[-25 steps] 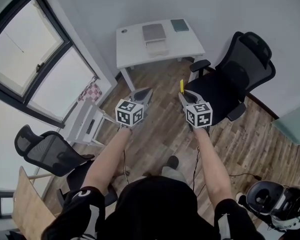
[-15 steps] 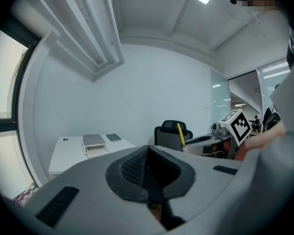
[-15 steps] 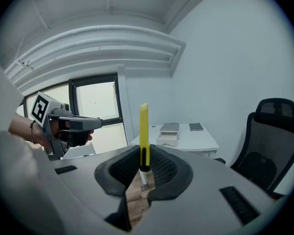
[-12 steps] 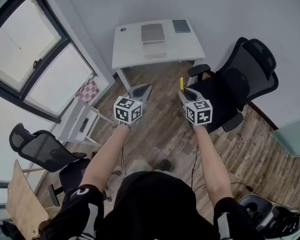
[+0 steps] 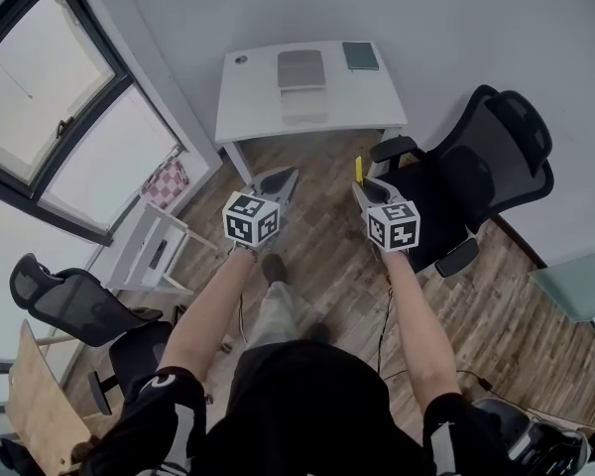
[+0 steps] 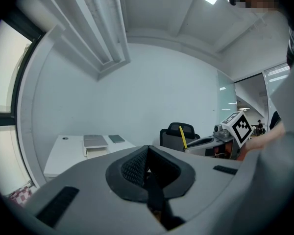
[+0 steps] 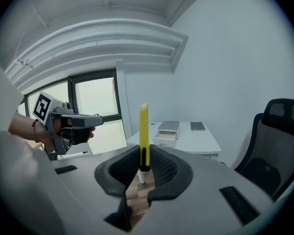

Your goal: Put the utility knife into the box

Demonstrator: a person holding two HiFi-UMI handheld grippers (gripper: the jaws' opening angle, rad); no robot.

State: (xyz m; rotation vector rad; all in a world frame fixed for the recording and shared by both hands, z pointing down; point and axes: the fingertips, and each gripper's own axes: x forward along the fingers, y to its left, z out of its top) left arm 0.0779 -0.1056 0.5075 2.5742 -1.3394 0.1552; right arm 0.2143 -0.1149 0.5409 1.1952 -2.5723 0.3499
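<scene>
A yellow utility knife (image 7: 144, 130) stands upright between the pads of my right gripper (image 7: 143, 169), which is shut on its lower end. In the head view the utility knife (image 5: 358, 170) sticks up from the right gripper (image 5: 362, 190), held above the wooden floor. The box (image 5: 303, 75), grey-lidded and open with a white tray, lies on the white table (image 5: 258, 92) ahead; it also shows as the box (image 7: 167, 130) and the box (image 6: 95, 143). My left gripper (image 5: 288, 177) is level beside the right one, jaws shut and empty (image 6: 147, 156).
A dark notebook (image 5: 359, 56) lies at the table's right end and a small round thing (image 5: 241, 59) at its left. A black office chair (image 5: 476, 167) stands right of the grippers. A white rack (image 5: 151, 251), another chair (image 5: 69, 305) and a window (image 5: 50, 117) are on the left.
The person has stepped toward the table, which now sits a little lower and larger in view. A foot has come forward. Both grippers keep their pose and the knife stays held.
</scene>
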